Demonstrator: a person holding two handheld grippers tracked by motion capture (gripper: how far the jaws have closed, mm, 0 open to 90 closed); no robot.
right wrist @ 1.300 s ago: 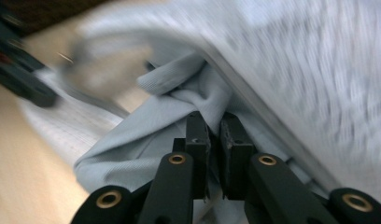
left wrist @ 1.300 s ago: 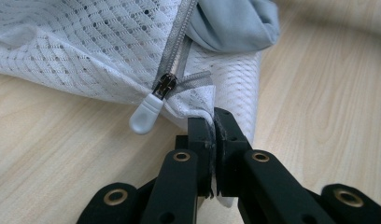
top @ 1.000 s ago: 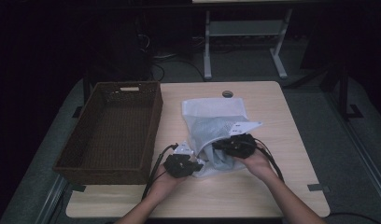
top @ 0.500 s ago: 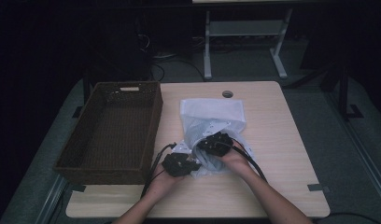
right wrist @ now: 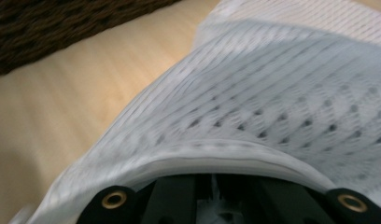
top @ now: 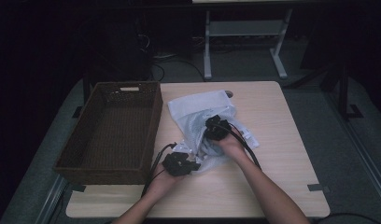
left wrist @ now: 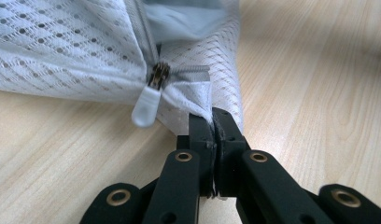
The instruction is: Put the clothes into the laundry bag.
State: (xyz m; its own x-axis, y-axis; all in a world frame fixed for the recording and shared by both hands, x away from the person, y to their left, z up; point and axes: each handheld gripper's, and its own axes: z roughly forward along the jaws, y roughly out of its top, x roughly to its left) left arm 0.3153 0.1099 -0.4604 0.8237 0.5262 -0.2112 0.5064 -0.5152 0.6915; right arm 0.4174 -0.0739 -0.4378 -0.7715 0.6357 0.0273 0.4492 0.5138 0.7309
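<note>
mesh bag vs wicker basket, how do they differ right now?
The mesh bag is white, soft and crumpled; the wicker basket is dark brown, rigid and rectangular. The bag is handled: the left gripper is shut on its corner beside the zipper pull, and the right gripper is at its upper fabric; the basket is untouched, nothing visible inside. Both sit on the wooden table, basket to the bag's left.

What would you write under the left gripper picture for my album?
Left gripper pinching the corner of a white mesh laundry bag beside its zipper pull on a wooden table.
</note>
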